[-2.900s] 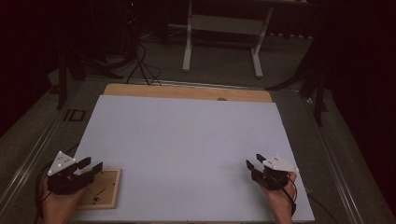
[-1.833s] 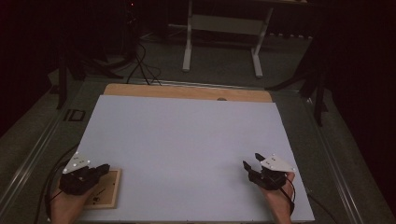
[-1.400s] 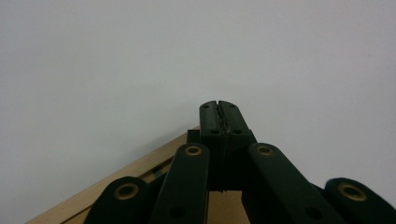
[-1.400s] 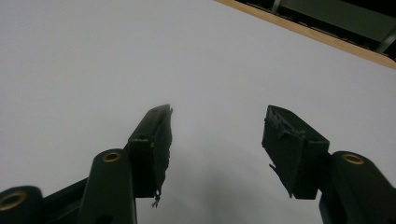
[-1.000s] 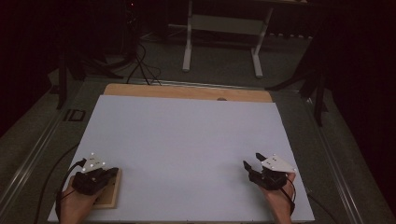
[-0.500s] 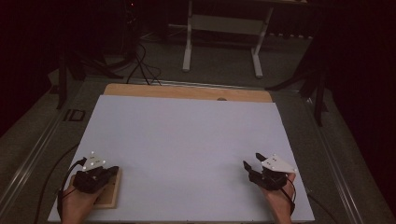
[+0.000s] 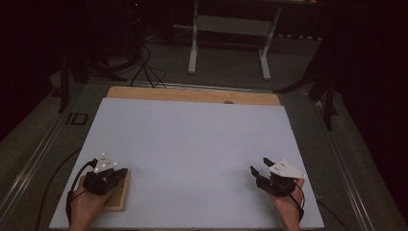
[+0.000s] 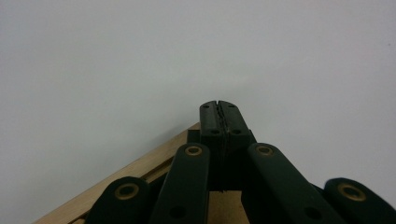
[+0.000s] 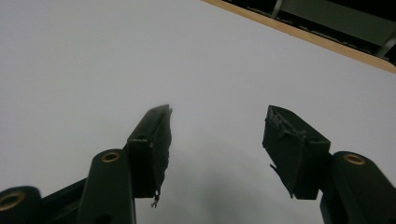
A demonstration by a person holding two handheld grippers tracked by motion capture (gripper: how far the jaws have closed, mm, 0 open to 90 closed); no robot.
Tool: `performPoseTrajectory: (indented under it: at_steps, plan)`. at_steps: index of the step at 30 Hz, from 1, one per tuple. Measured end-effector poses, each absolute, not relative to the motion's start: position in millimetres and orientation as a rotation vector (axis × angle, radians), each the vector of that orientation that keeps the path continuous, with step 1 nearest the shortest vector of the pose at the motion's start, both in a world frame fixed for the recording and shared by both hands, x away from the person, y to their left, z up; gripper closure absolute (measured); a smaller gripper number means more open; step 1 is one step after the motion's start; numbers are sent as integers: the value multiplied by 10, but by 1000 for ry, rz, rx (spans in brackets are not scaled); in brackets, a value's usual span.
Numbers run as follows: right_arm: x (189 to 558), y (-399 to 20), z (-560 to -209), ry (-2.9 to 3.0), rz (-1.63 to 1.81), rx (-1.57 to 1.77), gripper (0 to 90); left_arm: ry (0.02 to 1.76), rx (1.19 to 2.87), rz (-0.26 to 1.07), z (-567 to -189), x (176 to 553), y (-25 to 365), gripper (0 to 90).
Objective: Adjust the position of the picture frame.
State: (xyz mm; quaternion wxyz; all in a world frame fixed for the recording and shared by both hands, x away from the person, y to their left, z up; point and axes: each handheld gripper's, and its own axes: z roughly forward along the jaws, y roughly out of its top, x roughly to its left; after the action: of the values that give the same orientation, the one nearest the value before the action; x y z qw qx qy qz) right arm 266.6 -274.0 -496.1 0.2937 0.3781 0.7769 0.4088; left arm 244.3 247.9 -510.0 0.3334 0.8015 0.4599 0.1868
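1. Bench [image 7: 192, 144]: covered by a large white sheet. A strip of bare wood shows along the far edge. The surroundings are dark.
2. Wooden board [image 7: 119, 197]: a small, flat, square piece with a raised rim. It lies on the white sheet at the near left corner of the bench. In the left gripper view, one corner of the wooden board [image 8: 140, 163] runs under the jaws.
3. Left tool [image 7: 114, 175]: held in the person's left hand [image 7: 86, 204], low over the wooden board, pointing toward its far right corner. In the left gripper view the left tool [image 8: 219, 109] has its jaws pressed together, pad against pad, and nothing can be seen between them. The tips sit just past the board's corner, over the white sheet. Whether they touch the board cannot be told.
4. Right tool [image 7: 257, 172]: held in the person's right hand [image 7: 288, 207] at the near right of the bench, well apart from the wooden board. In the right gripper view the right tool [image 9: 217, 133] has its jaws standing wide apart, with only white sheet between them.
5. A cable trails from each tool back toward the person.
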Motion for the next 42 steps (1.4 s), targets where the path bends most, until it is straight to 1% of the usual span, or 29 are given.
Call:
performPoseTrajectory:
  at_steps: [10, 15, 20, 23, 26, 28, 35, 36, 39, 40, 41, 42]
  plan:
    - [2668, -2744, -4961, 2067, 1082, 1018, 410, 1174, 2119, 487, -5091, 2557, 2312, 898]
    - [2663, -2748, -4953, 2063, 1091, 1020, 407, 1140, 2149, 505, -5085, 2661, 2132, 898]
    - [2661, -2752, -4951, 2061, 1095, 1021, 406, 1125, 2153, 495, -5083, 2753, 2010, 898]
    - [2662, -2759, -4950, 2059, 1096, 1023, 406, 1094, 2168, 490, -5082, 2852, 1863, 898]
    - [2662, -2759, -4950, 2060, 1096, 1024, 406, 1084, 2169, 487, -5084, 2875, 1821, 898]
    - [2660, -2758, -4948, 2059, 1097, 1022, 406, 1054, 2177, 473, -5084, 2969, 1640, 898]
    - [2660, -2758, -4949, 2060, 1097, 1021, 406, 1001, 2191, 443, -5084, 3089, 1361, 898]
    - [2661, -2758, -4950, 2061, 1096, 1021, 406, 984, 2197, 434, -5082, 3124, 1257, 898]
    - [2661, -2759, -4949, 2061, 1096, 1020, 405, 963, 2209, 422, -5076, 3160, 1148, 898]
    - [2660, -2761, -4947, 2060, 1097, 1020, 405, 938, 2219, 409, -5073, 3190, 1031, 898]
    - [2660, -2761, -4947, 2060, 1097, 1020, 405, 938, 2219, 409, -5073, 3190, 1031, 898]
    - [2661, -2765, -4948, 2060, 1097, 1021, 405, 917, 2226, 394, -5071, 3209, 915, 898]
